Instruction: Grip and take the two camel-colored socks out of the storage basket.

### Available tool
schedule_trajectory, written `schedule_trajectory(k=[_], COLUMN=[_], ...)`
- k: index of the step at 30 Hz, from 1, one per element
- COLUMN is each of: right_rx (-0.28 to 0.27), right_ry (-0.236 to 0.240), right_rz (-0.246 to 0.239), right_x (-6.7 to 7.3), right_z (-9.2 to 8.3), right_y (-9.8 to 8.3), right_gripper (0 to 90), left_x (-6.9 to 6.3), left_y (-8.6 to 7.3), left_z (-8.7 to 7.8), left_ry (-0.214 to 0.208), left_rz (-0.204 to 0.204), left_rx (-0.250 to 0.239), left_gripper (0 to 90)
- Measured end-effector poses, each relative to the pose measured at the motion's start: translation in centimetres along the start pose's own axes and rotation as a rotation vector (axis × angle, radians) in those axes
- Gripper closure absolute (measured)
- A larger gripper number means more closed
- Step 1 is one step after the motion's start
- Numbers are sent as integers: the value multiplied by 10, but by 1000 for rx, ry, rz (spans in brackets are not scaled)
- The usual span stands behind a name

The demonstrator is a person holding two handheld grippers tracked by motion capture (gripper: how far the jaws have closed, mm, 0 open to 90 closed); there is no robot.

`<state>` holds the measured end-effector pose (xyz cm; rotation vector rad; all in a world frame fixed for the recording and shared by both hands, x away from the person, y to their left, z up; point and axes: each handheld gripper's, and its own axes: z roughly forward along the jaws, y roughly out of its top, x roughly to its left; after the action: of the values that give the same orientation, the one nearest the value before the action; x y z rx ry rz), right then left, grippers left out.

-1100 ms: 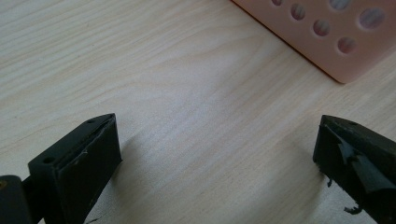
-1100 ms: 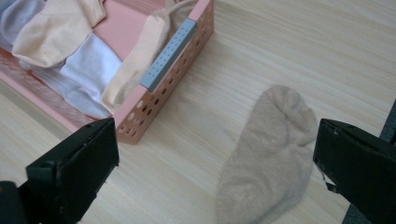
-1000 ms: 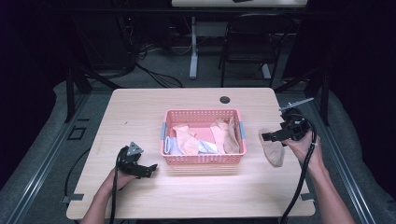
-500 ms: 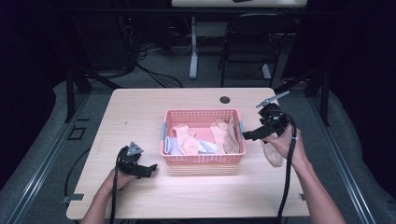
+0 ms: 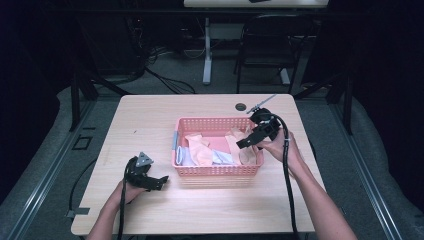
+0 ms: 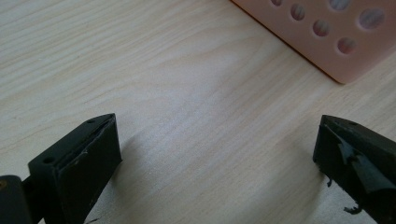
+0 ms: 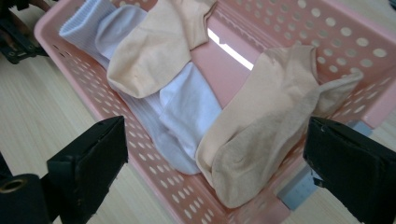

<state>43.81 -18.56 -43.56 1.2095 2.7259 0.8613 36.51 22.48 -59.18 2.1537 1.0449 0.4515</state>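
Right tongs (image 5: 246, 143) gaping above pink basket (image 5: 217, 171) of socks (image 7: 261, 116), left tongs (image 5: 161, 183) gaping on table (image 5: 150, 115)

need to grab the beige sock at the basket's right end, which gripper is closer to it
Right. The right gripper hangs open over the pink basket's right end, just above the beige sock. The left gripper sits open on the table, outside the basket's left front corner.
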Motion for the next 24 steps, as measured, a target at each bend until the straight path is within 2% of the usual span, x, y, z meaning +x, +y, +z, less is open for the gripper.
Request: schedule_trajectory(k=[2,3,4,5,7,8,9,11,12,16,18,19,20,21,22,24], right_rx=[30,30,63,57,89,111,106,141,146,159,183,179,205,205,217,217], right_ry=[4,4,-5,-4,-27,-40,-52,-79,-81,-149,-169,-191,-215,-215,-251,-251], right_rz=[31,31,28,55,82,80,105,94,91,114,110,118,115,115,110,109], right_x=[-3,-3,-6,-7,-10,-11,-10,-10,-10,-8,-9,-9,-11,-11,-10,-10], right_z=[15,15,18,23,30,33,37,41,43,52,55,57,59,59,63,64], right_y=[4,4,5,5,6,7,6,7,8,8,8,8,8,8,7,7], right_gripper=[131,131,144,153,205,218,242,289,305,380,425,436,461,461,477,484], left_x=[0,0,0,0,0,0,0,0,0,0,0,0,0,0,0,0], left_y=[0,0,0,0,0,0,0,0,0,0,0,0,0,0,0,0], left_z=[0,0,0,0,0,0,0,0,0,0,0,0,0,0,0,0], left_ry=[0,0,0,0,0,0,0,0,0,0,0,0,0,0,0,0], left_rz=[0,-2,-2,-1,-2,-2,0,-1,0,-2,0,0,0,0,0,0], left_rx=[0,0,0,0,0,0,0,0,0,0,0,0,0,0,0,0], left_gripper=[6,6,6,6,6,6,6,6,6,6,6,6,6,6,6,6])
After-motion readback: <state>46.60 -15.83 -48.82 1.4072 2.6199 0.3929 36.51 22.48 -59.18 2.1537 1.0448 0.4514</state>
